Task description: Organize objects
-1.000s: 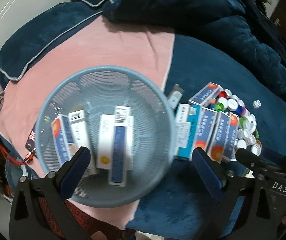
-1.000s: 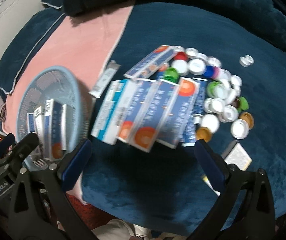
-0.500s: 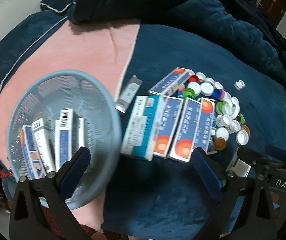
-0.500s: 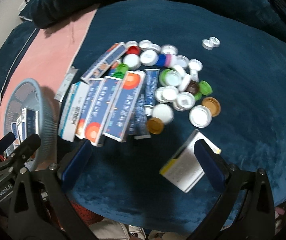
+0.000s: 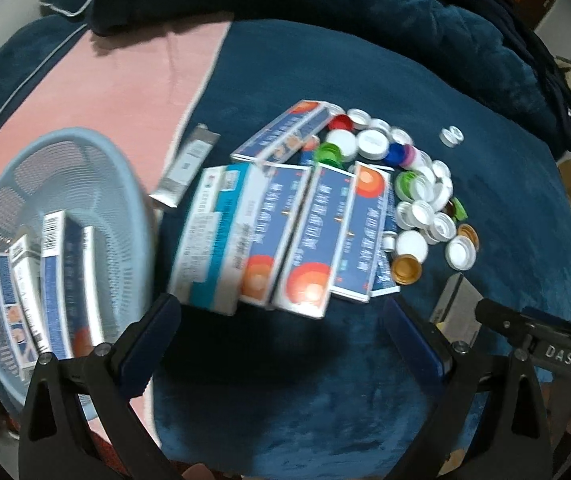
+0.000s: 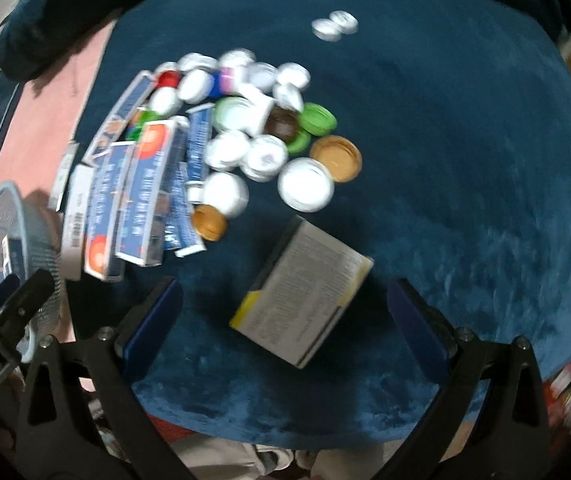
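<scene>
A row of blue, white and orange medicine boxes [image 5: 285, 232] lies on the dark blue blanket, just ahead of my open, empty left gripper [image 5: 281, 344]. To their left stands a pale blue mesh basket [image 5: 125, 184] holding several similar boxes [image 5: 57, 280]. A heap of bottle caps [image 5: 417, 196] sits right of the row. In the right wrist view a white box with yellow ends [image 6: 305, 292] lies between the fingers of my open right gripper [image 6: 285, 328], apart from both. The box row [image 6: 133, 196] and caps [image 6: 269, 132] lie beyond it to the left.
A grey sachet [image 5: 187, 164] lies between basket and boxes. Two loose white caps [image 6: 335, 26] sit apart at the far side. A pink cloth [image 5: 125, 80] covers the left of the bed, and a rumpled dark blue duvet [image 5: 365, 12] piles at the back.
Both grippers have swung right. The left went from over the basket to the box row. The right went from the box row to the white and yellow box. Both stayed open.
</scene>
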Demonstrator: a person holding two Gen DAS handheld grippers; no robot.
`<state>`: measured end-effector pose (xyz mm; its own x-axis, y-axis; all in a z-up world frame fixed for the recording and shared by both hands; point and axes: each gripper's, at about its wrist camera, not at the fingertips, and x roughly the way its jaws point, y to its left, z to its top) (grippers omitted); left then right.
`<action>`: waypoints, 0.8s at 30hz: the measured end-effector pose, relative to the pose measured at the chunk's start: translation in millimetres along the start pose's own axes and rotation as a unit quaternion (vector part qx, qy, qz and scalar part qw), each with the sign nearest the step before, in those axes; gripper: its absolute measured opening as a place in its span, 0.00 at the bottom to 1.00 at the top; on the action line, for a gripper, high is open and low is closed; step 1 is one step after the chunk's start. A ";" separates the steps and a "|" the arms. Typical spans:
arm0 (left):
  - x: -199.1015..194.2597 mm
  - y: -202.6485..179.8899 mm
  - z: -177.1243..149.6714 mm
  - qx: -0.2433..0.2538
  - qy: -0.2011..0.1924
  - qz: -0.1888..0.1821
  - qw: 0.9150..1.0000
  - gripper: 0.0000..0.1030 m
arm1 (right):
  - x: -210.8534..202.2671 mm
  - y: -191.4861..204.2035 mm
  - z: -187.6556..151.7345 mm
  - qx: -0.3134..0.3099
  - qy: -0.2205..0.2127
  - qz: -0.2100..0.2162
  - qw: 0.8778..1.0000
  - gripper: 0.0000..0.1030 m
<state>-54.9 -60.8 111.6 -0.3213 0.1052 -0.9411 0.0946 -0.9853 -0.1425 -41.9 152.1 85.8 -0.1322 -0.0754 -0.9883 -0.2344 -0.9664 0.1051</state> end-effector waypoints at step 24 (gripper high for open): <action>37.3 5.0 19.2 0.031 -0.005 0.019 0.999 0.93 | 69.6 -10.0 -20.3 0.123 0.075 -0.002 0.990 0.70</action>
<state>-84.6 -64.4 81.7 -0.3278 0.0657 -0.9425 0.0485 -0.9951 -0.0863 -29.2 151.5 13.7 0.0087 -0.1252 -0.9921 -0.4646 -0.8791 0.1069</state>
